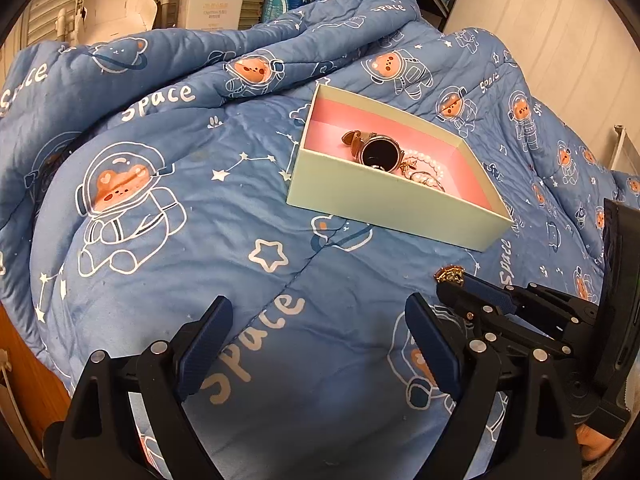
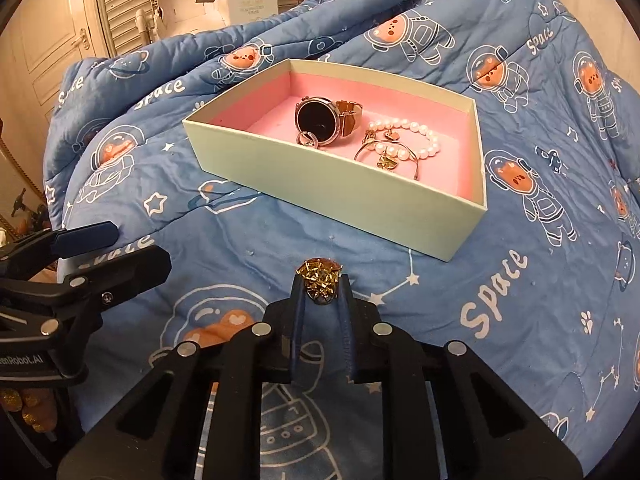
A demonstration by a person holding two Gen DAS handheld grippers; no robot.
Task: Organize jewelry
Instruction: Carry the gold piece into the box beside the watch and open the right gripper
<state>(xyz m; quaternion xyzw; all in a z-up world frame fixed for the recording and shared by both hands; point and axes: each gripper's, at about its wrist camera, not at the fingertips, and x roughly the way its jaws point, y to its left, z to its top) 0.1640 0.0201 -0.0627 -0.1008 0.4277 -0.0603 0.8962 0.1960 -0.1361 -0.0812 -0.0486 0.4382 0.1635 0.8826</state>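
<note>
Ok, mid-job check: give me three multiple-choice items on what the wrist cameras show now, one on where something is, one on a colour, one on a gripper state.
1. Where is the watch?
A. On the quilt beside the box
B. Inside the box
C. In the left hand-held gripper

2. What colour is the box's lining?
A. Pink
B. Black
C. Yellow

3. What is the right hand-held gripper doing?
A. Open, holding nothing
B. Shut on the pearl bracelet
C. Shut on a gold glittery piece

Answers:
1. B, the watch lies on the box floor near the pearl bracelet.
2. A, the floor and inner walls are pink, while the outside is pale green.
3. C, both fingers pinch the gold glittery piece above the blue quilt, short of the box; the left hand-held gripper is open and holds nothing.
</note>
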